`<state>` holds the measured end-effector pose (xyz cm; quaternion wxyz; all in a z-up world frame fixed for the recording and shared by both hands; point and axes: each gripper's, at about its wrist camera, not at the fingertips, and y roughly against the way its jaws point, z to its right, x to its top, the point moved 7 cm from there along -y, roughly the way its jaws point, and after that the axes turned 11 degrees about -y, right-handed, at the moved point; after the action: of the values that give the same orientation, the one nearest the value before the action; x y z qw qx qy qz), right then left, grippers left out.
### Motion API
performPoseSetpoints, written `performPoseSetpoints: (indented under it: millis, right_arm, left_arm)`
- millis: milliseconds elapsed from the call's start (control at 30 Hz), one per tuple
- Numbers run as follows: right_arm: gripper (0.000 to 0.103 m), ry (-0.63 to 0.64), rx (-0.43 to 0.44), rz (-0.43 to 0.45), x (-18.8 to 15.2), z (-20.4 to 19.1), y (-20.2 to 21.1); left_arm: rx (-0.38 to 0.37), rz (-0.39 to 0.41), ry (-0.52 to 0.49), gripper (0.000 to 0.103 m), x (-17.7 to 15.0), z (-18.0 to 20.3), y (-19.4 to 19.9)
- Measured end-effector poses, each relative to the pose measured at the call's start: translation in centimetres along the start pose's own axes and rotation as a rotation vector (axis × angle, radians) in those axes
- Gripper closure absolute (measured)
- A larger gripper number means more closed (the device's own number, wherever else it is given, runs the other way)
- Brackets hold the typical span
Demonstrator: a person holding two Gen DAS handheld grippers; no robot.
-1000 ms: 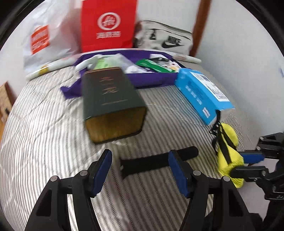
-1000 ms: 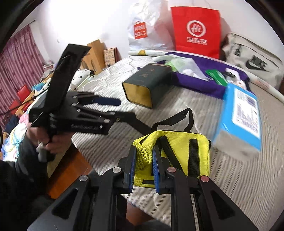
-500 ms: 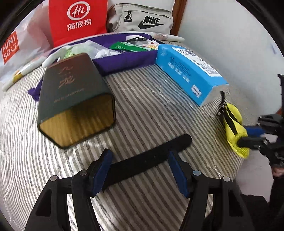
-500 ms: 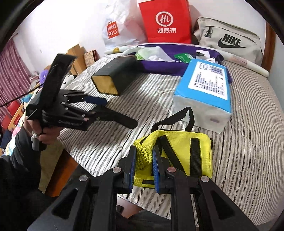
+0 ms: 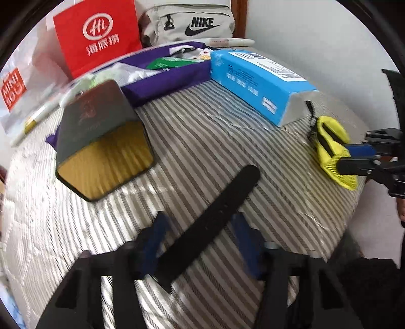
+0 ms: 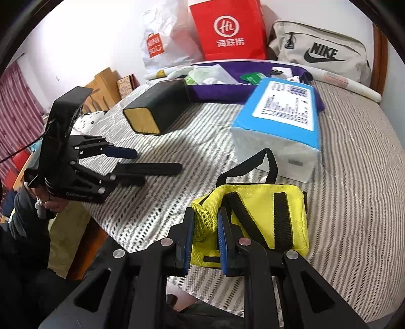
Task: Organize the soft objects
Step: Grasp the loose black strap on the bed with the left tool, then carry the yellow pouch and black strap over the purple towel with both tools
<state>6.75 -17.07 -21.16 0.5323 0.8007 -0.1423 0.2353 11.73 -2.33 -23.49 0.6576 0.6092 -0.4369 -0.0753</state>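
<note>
A black strap [image 5: 210, 220] lies diagonally on the striped bed, between the spread fingers of my left gripper [image 5: 200, 243], which is open around its near end. The strap [image 6: 149, 168] and left gripper [image 6: 126, 164] also show in the right wrist view. My right gripper [image 6: 205, 240] is shut on the mesh corner of a yellow pouch [image 6: 255, 222] with black straps, resting near the bed's front edge. The pouch [image 5: 331, 149] and right gripper [image 5: 354, 157] show at the right of the left wrist view.
A dark green box with a gold end [image 5: 101, 141] lies left of centre. A blue tissue pack [image 5: 258, 81] lies at the right. A purple tray [image 5: 162, 78] of small items, a red bag [image 5: 98, 35], a Nike bag [image 5: 192, 22] and a Miniso bag [image 6: 162, 38] stand behind.
My left gripper has moved forward over the black strap and turned, so the strap now runs diagonally between its fingers. The right gripper stays shut on the yellow pouch.
</note>
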Motion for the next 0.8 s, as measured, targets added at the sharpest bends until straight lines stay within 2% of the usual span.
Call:
performPoseSetpoints:
  millis: [33,133,333,433,500,733,800]
  right_arm:
    - [0.085,-0.003,-0.003,0.000,0.0,0.1,0.0]
    - [0.085,-0.007,-0.008,0.003,-0.2,0.4,0.0]
    - [0.085,0.000,-0.008,-0.003,-0.3,0.5,-0.1]
    - [0.085,0.002,-0.006,-0.006,-0.2,0.4,-0.3]
    - [0.086,0.002,-0.008,-0.007,-0.3,0.3,-0.5]
    - [0.086,-0.005,-0.013,-0.012,-0.6,0.6,-0.8]
    - [0.086,-0.008,-0.014,-0.015,-0.7,0.7,-1.0]
  left_arm:
    - [-0.012,0.006,-0.004,0.075,0.1,0.2,0.1]
    - [-0.001,0.009,-0.031,0.081,-0.4,1.1,0.5]
    - [-0.038,0.008,0.037,0.078,-1.1,1.1,0.8]
    - [-0.016,0.021,0.027,0.078,-0.6,1.2,0.4]
    - [-0.004,0.033,0.018,0.082,-0.5,1.2,0.3]
    - [-0.025,0.055,0.089,0.079,-1.0,0.8,0.4]
    - [-0.006,0.063,0.087,0.079,-1.0,0.9,0.4]
